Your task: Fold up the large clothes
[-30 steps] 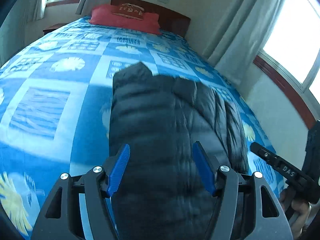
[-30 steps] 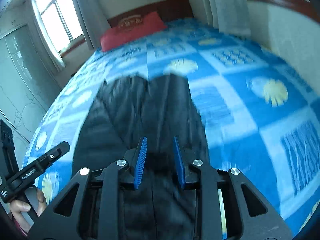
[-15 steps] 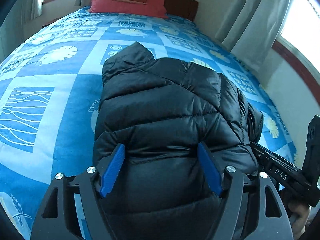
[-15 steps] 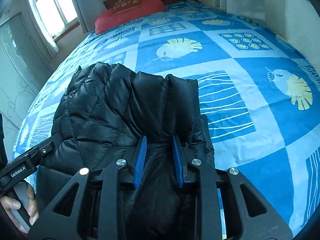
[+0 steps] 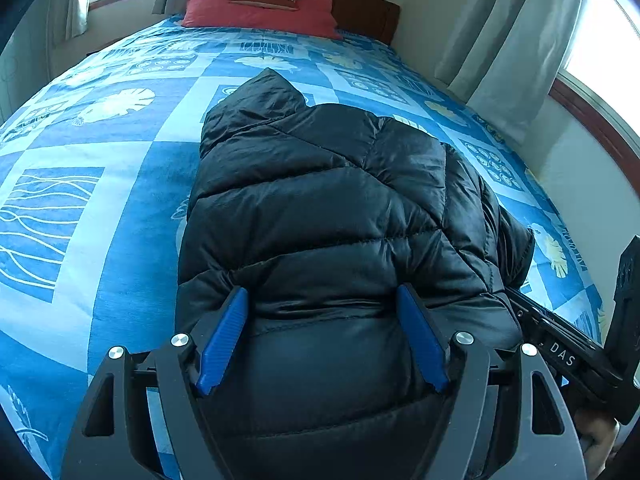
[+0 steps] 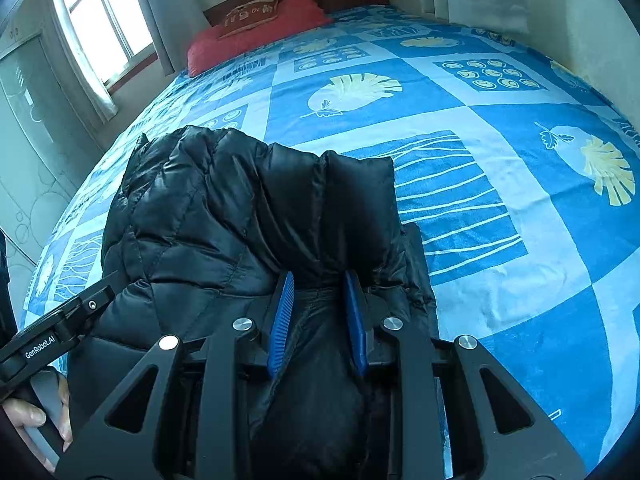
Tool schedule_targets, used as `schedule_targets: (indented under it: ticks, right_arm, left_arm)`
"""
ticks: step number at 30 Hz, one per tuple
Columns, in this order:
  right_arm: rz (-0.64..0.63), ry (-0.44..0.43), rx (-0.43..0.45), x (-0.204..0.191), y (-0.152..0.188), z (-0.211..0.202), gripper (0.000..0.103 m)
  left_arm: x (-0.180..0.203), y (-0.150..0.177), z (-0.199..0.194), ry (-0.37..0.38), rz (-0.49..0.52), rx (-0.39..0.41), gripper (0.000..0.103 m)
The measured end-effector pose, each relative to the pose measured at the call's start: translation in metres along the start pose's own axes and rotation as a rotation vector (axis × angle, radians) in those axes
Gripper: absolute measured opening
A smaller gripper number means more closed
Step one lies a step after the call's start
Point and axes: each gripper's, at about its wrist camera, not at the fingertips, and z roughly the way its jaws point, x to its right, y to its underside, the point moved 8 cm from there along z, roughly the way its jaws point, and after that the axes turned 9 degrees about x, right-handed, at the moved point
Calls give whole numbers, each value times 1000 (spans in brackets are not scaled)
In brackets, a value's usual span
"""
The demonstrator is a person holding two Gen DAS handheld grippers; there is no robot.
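Note:
A black puffer jacket (image 5: 320, 200) lies folded on the blue bed, its hood pointing toward the pillows. My left gripper (image 5: 320, 292) sits low over its near end. The jaws stand wide, the padded bulk bulges between the blue pads (image 5: 224, 332), and I see no squeeze on it. My right gripper (image 6: 319, 276) is shut on a pinched bunch of the jacket (image 6: 224, 208) at its right near side. Each view shows the other gripper at its edge: the right one (image 5: 560, 352), and the left one (image 6: 60, 332) with a hand (image 6: 28, 420) on its handle.
The jacket rests on a blue patterned bedspread (image 5: 80, 200) with wide bare cover to its left and to its right (image 6: 500, 200). Red pillows (image 5: 260, 12) lie against a wooden headboard. Grey curtains (image 5: 500, 40) and a wall run along the right side.
Both grippers came down and forward with the jacket, which now lies settled on the bed. The left jaws have spread wider; the right jaws keep their narrow pinch.

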Motion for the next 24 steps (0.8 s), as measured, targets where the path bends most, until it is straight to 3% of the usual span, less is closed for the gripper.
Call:
schedule_targets:
  ticks: [18,24]
  right_arm:
    - [-19,18,49,-4,-3,-14,25]
    - [9,-6,68,-4,-8,-33,35]
  left_arm:
    - [2,-2,-4,-33,33,23,76]
    - [2,-7,-16,-48,47,18,78]
